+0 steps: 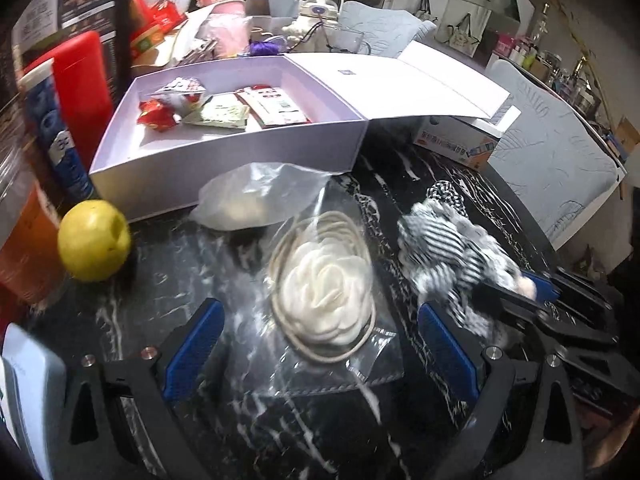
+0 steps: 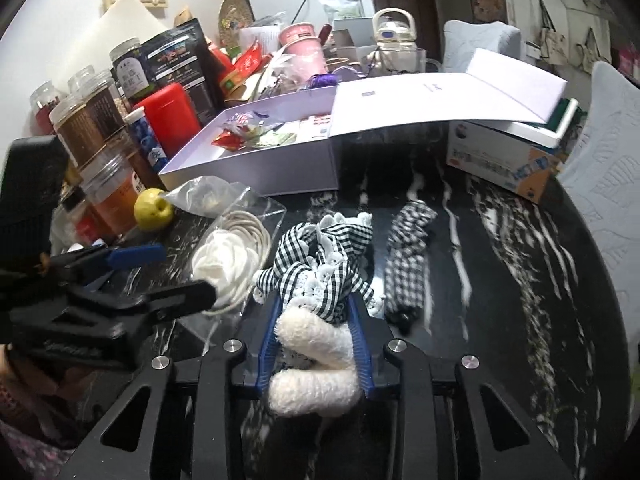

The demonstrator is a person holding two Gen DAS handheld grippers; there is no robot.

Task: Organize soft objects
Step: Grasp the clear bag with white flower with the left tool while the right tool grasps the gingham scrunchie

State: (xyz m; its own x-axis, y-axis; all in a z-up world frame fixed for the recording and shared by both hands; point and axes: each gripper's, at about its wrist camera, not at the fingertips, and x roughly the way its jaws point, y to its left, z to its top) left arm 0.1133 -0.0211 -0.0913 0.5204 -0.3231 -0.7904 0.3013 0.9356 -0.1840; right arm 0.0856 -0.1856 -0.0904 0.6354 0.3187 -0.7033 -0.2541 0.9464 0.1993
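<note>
Here the black marble tabletop (image 2: 500,264) has open room on its right side, running bare to the curved edge beside a quilted chair back (image 2: 608,184); the left and far edges are crowded with jars (image 2: 86,128) and packets. The lilac box (image 1: 224,168) sits open at the far middle, its lid (image 1: 400,84) flapped out to the right and resting on a printed carton (image 1: 460,144). Inside the box: red snack wrappers (image 1: 158,114), a green sachet (image 1: 220,116) and a red-and-white flat packet (image 1: 272,106), all in the far half, the near floor bare. A yellow apple (image 1: 94,240) stands just beside the box's near left corner.

A clear plastic bag (image 1: 256,196) lies against the box front, and a second clear sleeve in front of it holds a white fabric flower (image 1: 328,296) ringed by cream hair ties (image 1: 280,256). The left hand-held gripper (image 1: 320,356) has its jaws wide apart, one blue pad on each side of that flower sleeve, not pressing it.

The right hand-held gripper (image 2: 314,340) is clamped on a gingham scrunchie bundle (image 2: 320,264) with white lace trim and a white fluffy loop (image 2: 316,364), which fills the gap between its pads. Another checked scrunchie (image 2: 408,256) lies loose on the tabletop just to the right.
</note>
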